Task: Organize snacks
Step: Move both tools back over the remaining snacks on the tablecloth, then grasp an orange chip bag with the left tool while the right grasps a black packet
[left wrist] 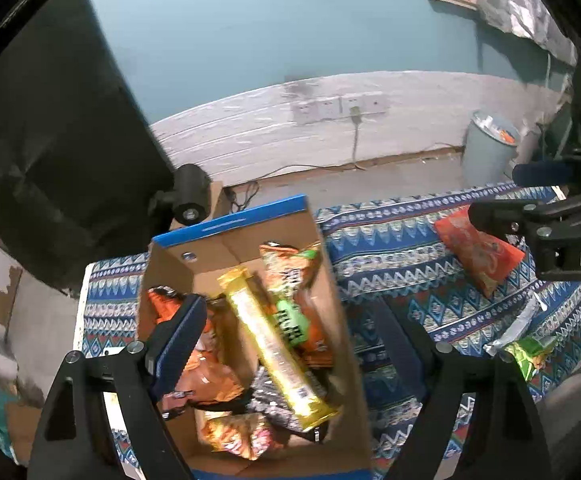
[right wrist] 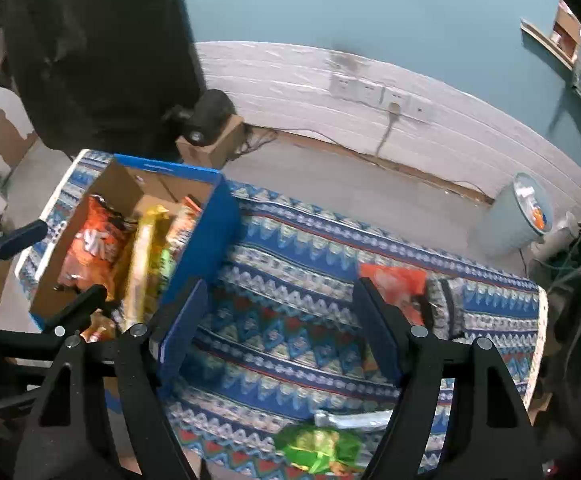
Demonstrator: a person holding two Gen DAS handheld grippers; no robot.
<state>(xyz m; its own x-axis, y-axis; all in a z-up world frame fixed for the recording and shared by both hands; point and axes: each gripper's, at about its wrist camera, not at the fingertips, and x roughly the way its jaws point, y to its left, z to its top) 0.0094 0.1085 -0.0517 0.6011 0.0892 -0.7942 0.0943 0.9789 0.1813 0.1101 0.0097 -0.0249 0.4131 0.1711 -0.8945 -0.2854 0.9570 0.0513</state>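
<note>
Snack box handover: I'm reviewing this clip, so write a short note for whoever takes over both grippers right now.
Left gripper: open, empty, above the cardboard box.
Right gripper: open, empty, over the patterned cloth beside the box.
In the box: long yellow bar, orange chip bag, orange-and-green pack, a few more packs underneath.
Still on the cloth: red-orange packet and green packet, with a silvery wrapper next to the green one.
Done: most snacks are boxed.
Left: probably the packets lying on the cloth.
</note>
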